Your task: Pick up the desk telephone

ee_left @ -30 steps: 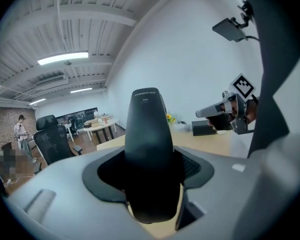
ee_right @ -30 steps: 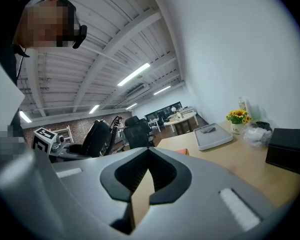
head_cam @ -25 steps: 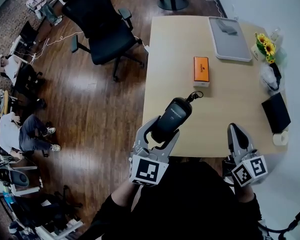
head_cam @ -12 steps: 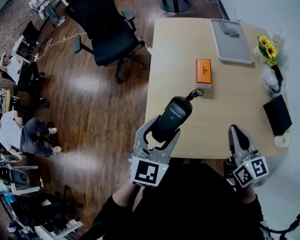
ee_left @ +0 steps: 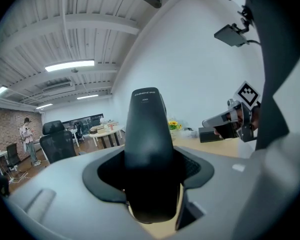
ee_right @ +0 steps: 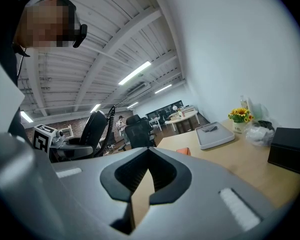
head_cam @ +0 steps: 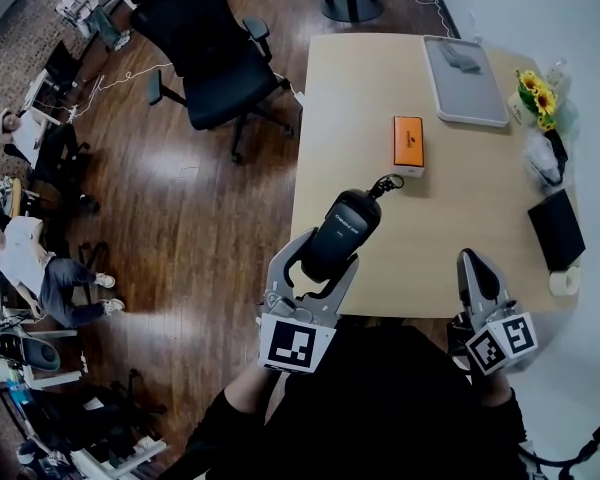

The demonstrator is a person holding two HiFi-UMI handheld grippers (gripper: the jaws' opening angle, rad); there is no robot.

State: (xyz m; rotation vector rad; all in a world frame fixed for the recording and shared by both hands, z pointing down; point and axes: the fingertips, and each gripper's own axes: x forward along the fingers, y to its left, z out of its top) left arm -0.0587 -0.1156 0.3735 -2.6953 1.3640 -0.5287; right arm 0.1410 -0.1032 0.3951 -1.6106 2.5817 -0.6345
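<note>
Black telephone handset (ee_left: 149, 149) between left gripper (head_cam: 332, 251) jaws; right gripper (head_cam: 472, 260) jaws together

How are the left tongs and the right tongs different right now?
The left tongs grip the black phone handset; the right tongs hold nothing. The left tongs' jaws stand apart around the handset; the right tongs' jaws are closed together. Both are grey and point toward the table.
</note>
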